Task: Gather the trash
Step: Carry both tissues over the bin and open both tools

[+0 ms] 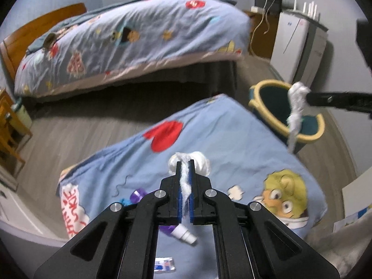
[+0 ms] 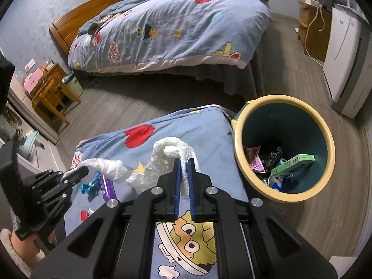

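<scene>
Left to right across the near bed: blue cartoon-print cover (image 2: 197, 125) is lying flat, with loose litter sitting on its left part — a purple wrapper (image 2: 107, 185), a crumpled blue scrap (image 2: 89, 187), a small red-and-white packet (image 2: 87, 214). In the left wrist view a white ridged cap (image 1: 186, 233) and a flat foil packet (image 1: 164, 265) are also lying on the cover close under the tool.

Left gripper (image 2: 81, 171) is sitting over that left part, jaws together and pinching one white tissue wad (image 2: 109, 167), which is trailing off to the right just above the cover. Its own camera shows tissue squeezed between the blue pads (image 1: 190, 179) and bulging past the tips.

Right gripper (image 2: 184, 162) is sitting further right, jaws clamped on a second tissue wad (image 2: 172, 153); that one is looping over the fingertips and draping down onto the cover on the left side. From the left wrist view, this wad is hanging in front of the bin mouth.

Trash bin (image 2: 284, 107), teal inside with a cream rim, is standing on the wood floor (image 2: 325, 197) just beside the bed's right edge. It's already holding a green box (image 2: 294, 164), a pink wrapper (image 2: 254, 160) and dark crumpled bits.

Behind: a second bed (image 2: 174, 23) with the same print, a white appliance (image 2: 344, 53) at far right.
</scene>
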`<state>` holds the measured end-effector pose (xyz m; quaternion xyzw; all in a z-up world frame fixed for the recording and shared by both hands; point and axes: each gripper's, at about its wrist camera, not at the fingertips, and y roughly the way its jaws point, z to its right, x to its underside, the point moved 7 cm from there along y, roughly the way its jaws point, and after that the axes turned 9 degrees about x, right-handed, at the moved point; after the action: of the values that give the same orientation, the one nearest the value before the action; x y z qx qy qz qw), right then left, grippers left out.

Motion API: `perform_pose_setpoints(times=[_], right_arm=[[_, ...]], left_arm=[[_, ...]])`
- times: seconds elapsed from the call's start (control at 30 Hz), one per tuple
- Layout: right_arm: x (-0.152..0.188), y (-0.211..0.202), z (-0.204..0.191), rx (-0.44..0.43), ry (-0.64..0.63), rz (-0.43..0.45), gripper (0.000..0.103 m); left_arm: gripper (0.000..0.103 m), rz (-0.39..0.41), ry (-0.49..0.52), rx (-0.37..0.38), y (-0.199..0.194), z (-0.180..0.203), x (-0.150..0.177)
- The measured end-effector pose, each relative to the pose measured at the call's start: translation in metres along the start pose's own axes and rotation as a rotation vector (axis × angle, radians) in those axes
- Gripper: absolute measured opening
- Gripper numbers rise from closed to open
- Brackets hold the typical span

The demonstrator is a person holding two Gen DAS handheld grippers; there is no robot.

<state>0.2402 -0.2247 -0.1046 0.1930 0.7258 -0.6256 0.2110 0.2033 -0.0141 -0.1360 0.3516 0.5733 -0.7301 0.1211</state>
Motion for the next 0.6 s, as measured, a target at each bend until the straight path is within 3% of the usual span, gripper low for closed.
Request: perform_pose_setpoints(times=[0.33, 0.6], right_arm=[[-0.02, 0.001, 0.057, 0.058, 0.12, 0.037, 0.006], [-0.025, 0.013, 0.125, 0.124, 0.261, 0.037, 0.006]], left_arm=[[0.005, 0.064, 0.083, 0.087, -0.007, 0.055, -0.041], [0.005, 0.056, 0.155, 0.156, 0.02, 0.104, -0.07]])
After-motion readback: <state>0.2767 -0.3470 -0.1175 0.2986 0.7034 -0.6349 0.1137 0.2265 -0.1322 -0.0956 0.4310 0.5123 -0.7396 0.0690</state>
